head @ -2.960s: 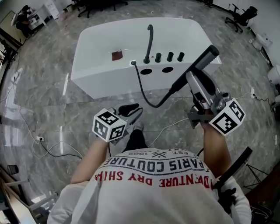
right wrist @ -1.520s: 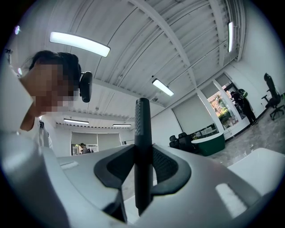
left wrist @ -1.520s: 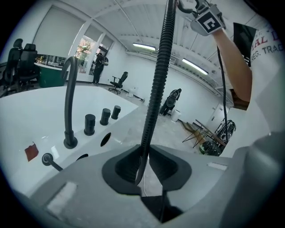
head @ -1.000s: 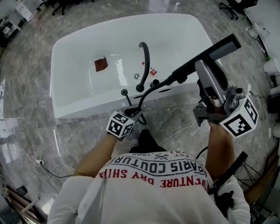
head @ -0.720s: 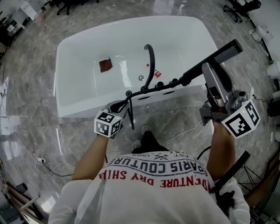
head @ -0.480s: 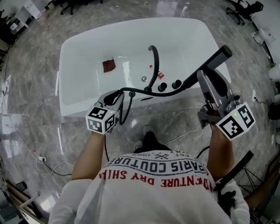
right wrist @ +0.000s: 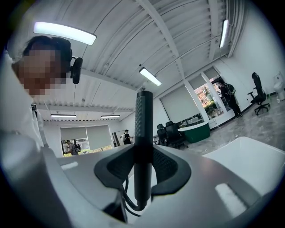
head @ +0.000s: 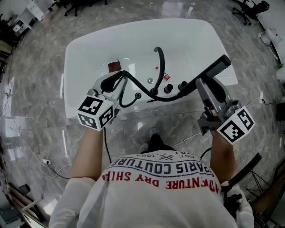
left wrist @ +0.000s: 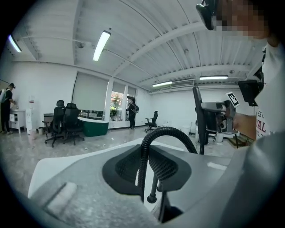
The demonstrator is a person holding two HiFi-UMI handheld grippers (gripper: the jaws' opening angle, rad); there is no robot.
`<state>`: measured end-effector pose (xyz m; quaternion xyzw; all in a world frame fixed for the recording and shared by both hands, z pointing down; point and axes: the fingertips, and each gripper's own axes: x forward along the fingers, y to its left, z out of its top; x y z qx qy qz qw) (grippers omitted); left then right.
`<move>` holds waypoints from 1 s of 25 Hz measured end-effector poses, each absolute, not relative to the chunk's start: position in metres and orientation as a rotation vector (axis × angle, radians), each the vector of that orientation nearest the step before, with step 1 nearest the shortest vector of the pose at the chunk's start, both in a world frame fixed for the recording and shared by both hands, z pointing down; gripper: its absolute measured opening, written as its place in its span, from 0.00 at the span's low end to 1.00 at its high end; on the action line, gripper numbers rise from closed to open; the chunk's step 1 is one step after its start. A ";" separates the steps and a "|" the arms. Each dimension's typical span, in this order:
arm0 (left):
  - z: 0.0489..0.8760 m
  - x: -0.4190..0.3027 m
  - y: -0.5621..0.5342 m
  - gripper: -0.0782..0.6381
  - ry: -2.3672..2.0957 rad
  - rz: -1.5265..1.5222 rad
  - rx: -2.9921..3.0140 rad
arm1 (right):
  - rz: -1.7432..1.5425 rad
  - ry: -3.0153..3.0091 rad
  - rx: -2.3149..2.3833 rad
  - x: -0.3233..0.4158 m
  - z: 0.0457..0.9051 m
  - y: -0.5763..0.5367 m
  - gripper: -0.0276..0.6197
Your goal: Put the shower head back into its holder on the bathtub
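The black stick-shaped shower head [head: 212, 73] slants up to the right over the white bathtub's [head: 89, 49] near right corner. My right gripper [head: 201, 87] is shut on its handle, which stands upright between the pads [right wrist: 143, 147]. The black hose [head: 147, 92] runs left from the handle's lower end, arches up and drops to its fitting [head: 138, 95] on the tub deck. My left gripper [head: 116, 83] is shut on the hose [left wrist: 143, 156] near the top of that arch. The black spout [head: 158, 62] and knobs [head: 182, 84] stand on the deck between the grippers.
A small dark red object [head: 114, 66] lies inside the tub. Cables [head: 31, 147] trail over the marble floor at the left. Office chairs [head: 249, 6] stand far back right. My shoe [head: 151, 142] is on the floor just before the tub.
My left gripper rose from low by the tub's front up over its rim, drawing the hose into a tall arch. The right gripper sank a little with the shower head.
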<state>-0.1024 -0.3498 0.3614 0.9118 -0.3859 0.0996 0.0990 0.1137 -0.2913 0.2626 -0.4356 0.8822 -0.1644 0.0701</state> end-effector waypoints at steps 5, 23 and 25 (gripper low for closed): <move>0.339 -0.083 -0.358 0.19 -1.110 0.262 2.761 | -0.475 2.641 -1.322 0.119 0.258 -0.290 0.23; 0.433 -0.078 -0.387 0.19 -1.110 0.415 2.638 | -0.585 2.645 -1.358 0.126 0.306 -0.301 0.23; 0.455 -0.082 -0.386 0.19 -1.113 0.439 2.602 | -0.601 2.671 -1.335 0.120 0.314 -0.302 0.23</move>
